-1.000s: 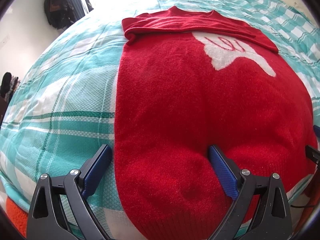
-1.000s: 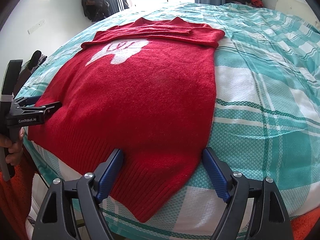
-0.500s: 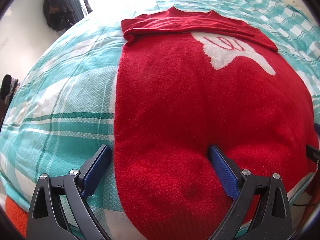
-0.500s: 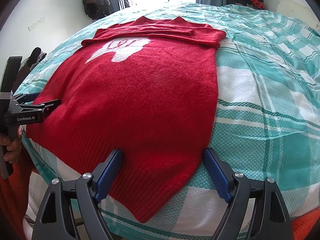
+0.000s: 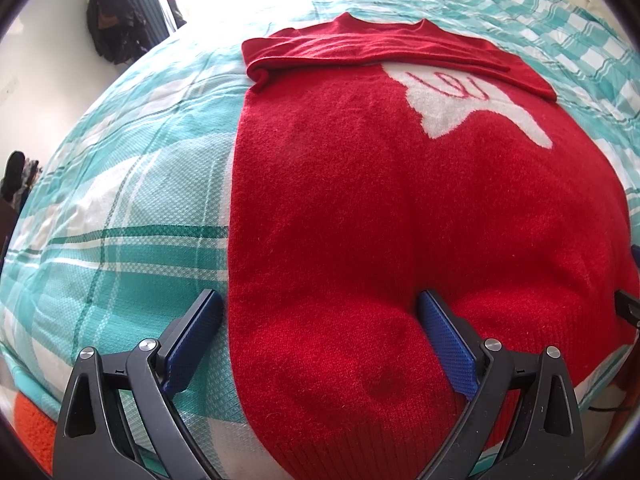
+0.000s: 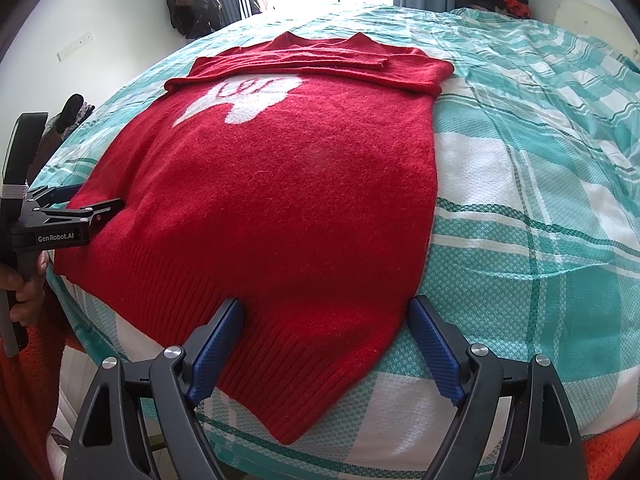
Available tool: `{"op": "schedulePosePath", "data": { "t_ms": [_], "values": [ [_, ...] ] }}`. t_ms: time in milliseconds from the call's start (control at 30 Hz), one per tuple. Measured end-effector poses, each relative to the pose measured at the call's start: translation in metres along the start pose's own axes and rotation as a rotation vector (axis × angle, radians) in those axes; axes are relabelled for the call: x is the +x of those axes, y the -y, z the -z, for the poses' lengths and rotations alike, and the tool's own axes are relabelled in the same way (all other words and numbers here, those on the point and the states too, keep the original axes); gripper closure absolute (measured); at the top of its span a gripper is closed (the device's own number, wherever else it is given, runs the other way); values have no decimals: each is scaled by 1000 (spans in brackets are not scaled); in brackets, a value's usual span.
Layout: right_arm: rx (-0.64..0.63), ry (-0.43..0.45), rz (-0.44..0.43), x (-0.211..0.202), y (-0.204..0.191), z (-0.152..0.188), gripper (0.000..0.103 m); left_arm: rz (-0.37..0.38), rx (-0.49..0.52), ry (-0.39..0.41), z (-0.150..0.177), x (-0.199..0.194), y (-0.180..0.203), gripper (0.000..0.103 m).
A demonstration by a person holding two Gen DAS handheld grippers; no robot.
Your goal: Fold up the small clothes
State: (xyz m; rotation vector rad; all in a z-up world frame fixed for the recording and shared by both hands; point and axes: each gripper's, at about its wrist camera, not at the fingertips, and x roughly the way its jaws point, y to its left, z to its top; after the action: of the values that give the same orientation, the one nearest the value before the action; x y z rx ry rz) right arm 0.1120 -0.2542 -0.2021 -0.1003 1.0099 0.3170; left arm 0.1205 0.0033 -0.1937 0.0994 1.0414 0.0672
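While the sweater (image 5: 360, 220) lies flat on the bed (image 6: 540, 208) | we hold left tongs (image 5: 320, 332) spread | right tongs (image 6: 326, 332) spread over its hem.

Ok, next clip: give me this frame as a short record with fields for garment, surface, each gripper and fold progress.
garment: red sweater with a white motif, lying flat
surface: teal plaid bedcover
sleeves: folded across the chest near the collar
left gripper: open, straddling the hem's left corner, one finger pressing into the knit
right gripper: open, straddling the hem's right corner
fold progress: sleeves folded in, body not yet folded
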Motion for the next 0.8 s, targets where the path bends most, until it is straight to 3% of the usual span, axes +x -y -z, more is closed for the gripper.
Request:
{"op": "schedulePosePath", "data": {
  "t_ms": [800],
  "values": [
    [-5, -1, 0, 0, -2, 1, 16, -13, 5, 3, 2, 0, 3, 5]
  ]
}}
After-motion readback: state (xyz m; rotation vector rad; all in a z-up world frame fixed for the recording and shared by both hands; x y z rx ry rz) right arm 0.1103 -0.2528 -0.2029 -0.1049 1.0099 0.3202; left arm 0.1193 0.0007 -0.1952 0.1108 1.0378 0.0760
